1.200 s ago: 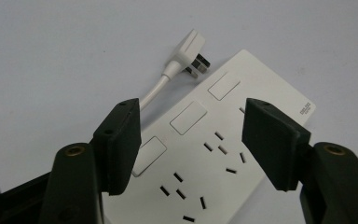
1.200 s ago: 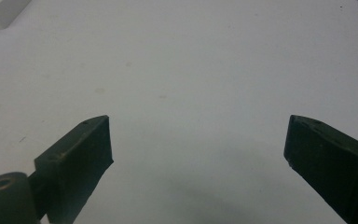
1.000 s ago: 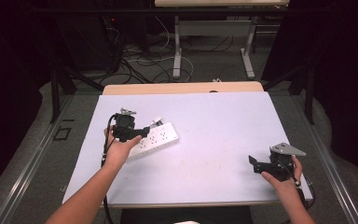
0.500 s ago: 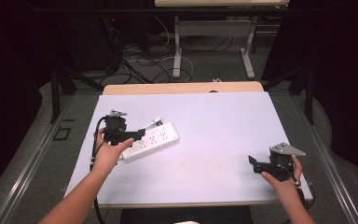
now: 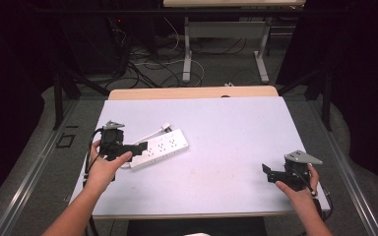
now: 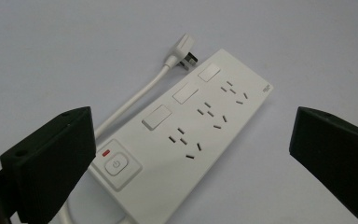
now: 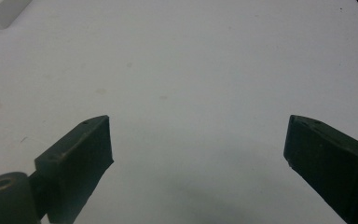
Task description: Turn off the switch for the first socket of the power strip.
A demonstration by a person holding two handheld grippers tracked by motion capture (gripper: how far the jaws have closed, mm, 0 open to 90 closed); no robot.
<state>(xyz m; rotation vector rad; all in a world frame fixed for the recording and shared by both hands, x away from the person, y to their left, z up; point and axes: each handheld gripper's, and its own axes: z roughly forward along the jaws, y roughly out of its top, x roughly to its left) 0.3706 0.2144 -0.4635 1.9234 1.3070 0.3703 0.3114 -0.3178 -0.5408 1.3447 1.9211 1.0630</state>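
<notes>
A: High view first. The power strip lies flat on the bench, toward its left edge, set on a slant, its cord and plug curled behind it on the far side. The left gripper sits at the strip's near-left end, low and level over the bench.

B: Holding it?

A: No. Its fingers have just been opening, and the strip rests free on the bench. My reading: a release, with the strip laid where both hands could reach it. The right gripper waits near the bench's near-right corner, well apart from the strip, likely parked to stay out of the way.

B: Left gripper view?

A: Fingers spread wide, clear of everything. The strip lies between and beyond them, switch end nearest, sockets facing up, the plug beside the far end, plugged into nothing.

B: Right gripper view?

A: Fingers released as well, with bare bench between them. A white corner of the strip sits at the upper left, far off.
</notes>
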